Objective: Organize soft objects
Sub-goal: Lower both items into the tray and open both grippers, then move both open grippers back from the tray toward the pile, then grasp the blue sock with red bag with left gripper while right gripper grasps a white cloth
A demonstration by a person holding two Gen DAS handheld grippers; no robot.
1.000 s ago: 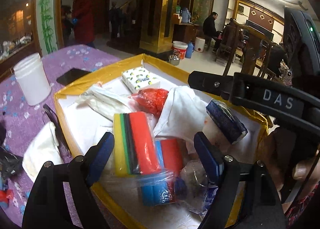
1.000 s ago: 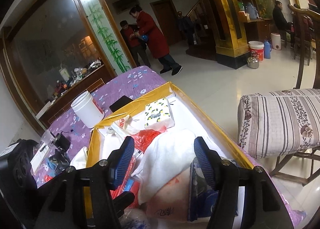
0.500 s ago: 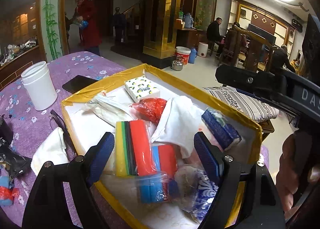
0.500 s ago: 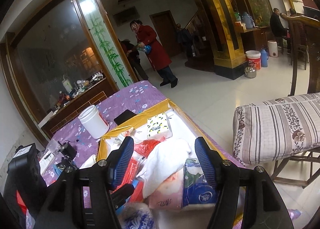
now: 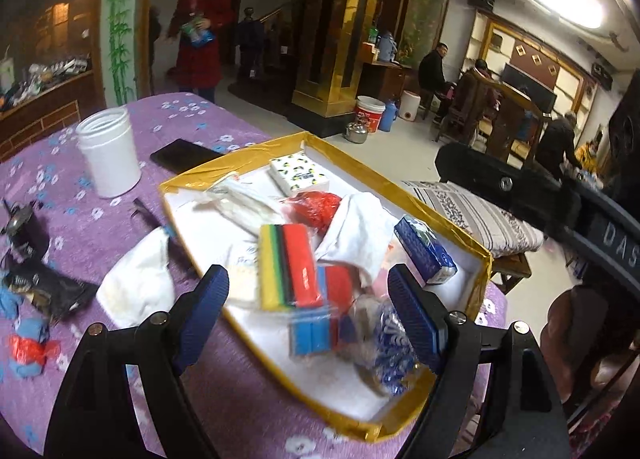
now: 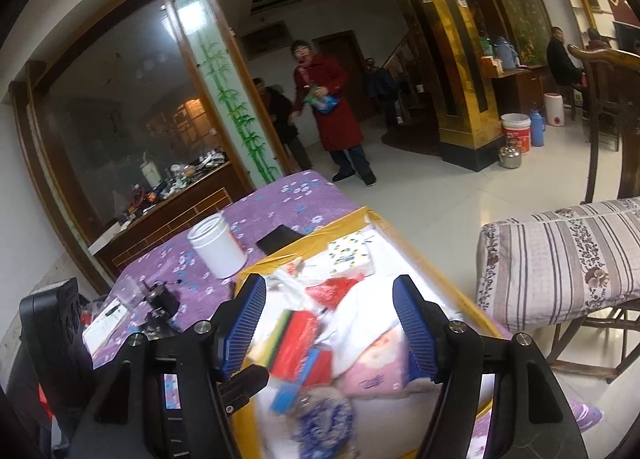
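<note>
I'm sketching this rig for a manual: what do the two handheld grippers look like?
Both the left gripper and right gripper have black angular plastic frames with silver bolts and two fingers faced with ribbed blue pads. White "DAS" lettering marks the right one's body.

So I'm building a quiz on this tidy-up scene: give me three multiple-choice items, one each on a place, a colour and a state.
1. Where is the white jar?
A in the box
B on the purple tablecloth
C on the floor

2. What colour is the box's rim?
A gold
B green
C black

3. How is the left hand-held gripper?
A shut on a sponge
B shut on nothing
C open, empty

Answers: 1 B, it stands left of the box; 2 A, gold tape lines the edge; 3 C, the pads stand apart, above the sponge pack.
</note>
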